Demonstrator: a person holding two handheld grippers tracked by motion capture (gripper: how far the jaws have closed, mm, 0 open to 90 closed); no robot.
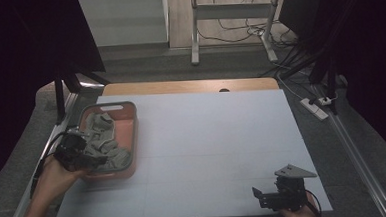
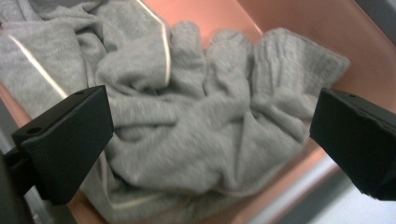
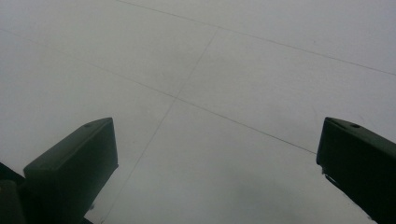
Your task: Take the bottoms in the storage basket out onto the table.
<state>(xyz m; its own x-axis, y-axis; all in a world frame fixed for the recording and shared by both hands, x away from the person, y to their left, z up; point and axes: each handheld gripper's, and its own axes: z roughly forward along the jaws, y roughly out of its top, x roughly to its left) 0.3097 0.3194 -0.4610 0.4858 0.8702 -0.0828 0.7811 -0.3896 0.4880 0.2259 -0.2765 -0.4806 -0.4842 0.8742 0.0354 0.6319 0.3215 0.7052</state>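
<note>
The left gripper (image 2: 210, 140) holds its jaws wide apart over crumpled grey knit cloth (image 2: 196, 107); nothing sits between them. Whether the cloth is one piece or several cannot be told, and the close view is blurred. The cloth fills a salmon-pink basket (image 1: 131, 122) at the left side of the white counter (image 1: 207, 138). The right gripper (image 1: 280, 194), jaws also apart and empty, hovers over bare counter well right of the basket, its hand cut off by the frame edge.
</note>
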